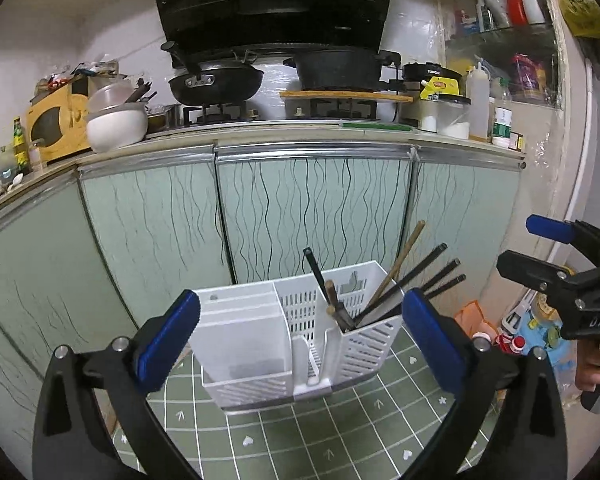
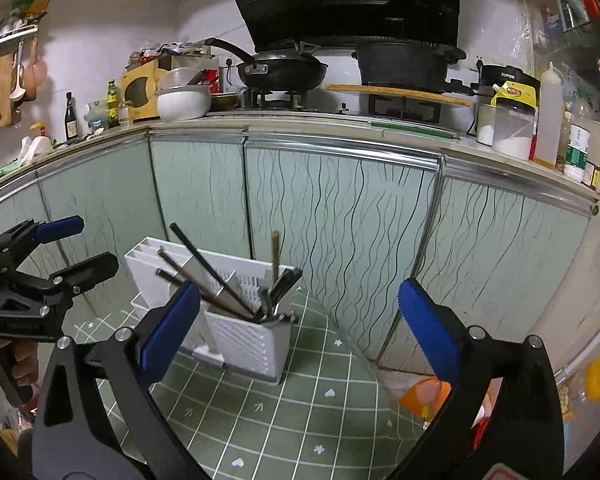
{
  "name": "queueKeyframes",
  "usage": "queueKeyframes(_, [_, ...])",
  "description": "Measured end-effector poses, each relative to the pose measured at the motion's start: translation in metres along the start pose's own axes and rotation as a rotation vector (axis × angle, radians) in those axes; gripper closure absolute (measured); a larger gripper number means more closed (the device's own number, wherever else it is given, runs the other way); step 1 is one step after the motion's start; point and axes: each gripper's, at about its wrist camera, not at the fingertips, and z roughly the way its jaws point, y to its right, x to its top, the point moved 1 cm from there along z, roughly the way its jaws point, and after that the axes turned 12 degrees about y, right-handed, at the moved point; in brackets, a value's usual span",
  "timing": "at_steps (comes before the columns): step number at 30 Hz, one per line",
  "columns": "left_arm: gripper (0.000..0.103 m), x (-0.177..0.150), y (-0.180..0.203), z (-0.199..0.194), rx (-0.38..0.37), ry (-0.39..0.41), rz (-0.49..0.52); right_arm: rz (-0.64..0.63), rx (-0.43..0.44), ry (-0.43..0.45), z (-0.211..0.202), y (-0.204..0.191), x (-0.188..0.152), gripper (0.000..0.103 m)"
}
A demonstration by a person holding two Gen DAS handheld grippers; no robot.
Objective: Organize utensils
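A white slotted utensil holder [image 1: 244, 336] stands on a green checked mat [image 1: 300, 432] in front of the cabinet doors. Its right compartment holds black chopsticks [image 1: 404, 280], a wooden stick [image 1: 400, 260] and some dark-handled pieces. My left gripper [image 1: 300, 336] is open, its blue pads standing on either side of the holder without touching it. The right gripper [image 1: 520, 248] hovers open at the right edge, a hand on its handle. In the right wrist view the holder [image 2: 240, 332] sits left of centre with the chopsticks [image 2: 212, 268] leaning left. My right gripper [image 2: 300, 332] is open and holds nothing. The left gripper [image 2: 84, 246] is open at the far left.
Pale green cabinet doors [image 1: 312, 208] rise just behind the holder. The counter above carries a stove with a wok [image 1: 216, 84], a black pot [image 1: 340, 68], a white bowl [image 1: 116, 120] and jars. An orange bag [image 2: 424, 392] and bottles [image 1: 516, 344] lie right of the mat.
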Motion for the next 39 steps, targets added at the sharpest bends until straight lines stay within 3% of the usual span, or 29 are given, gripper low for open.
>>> queueKeyframes(21, [0.005,-0.052,0.01,-0.106,0.035,0.009,-0.009,-0.049,-0.037,-0.031,-0.088,-0.039,-0.052,0.008])
queueKeyframes(39, [0.005,-0.114,-0.013,-0.174,0.138,0.03,-0.05,-0.053,-0.089,-0.02,-0.142,-0.078,-0.099,0.008])
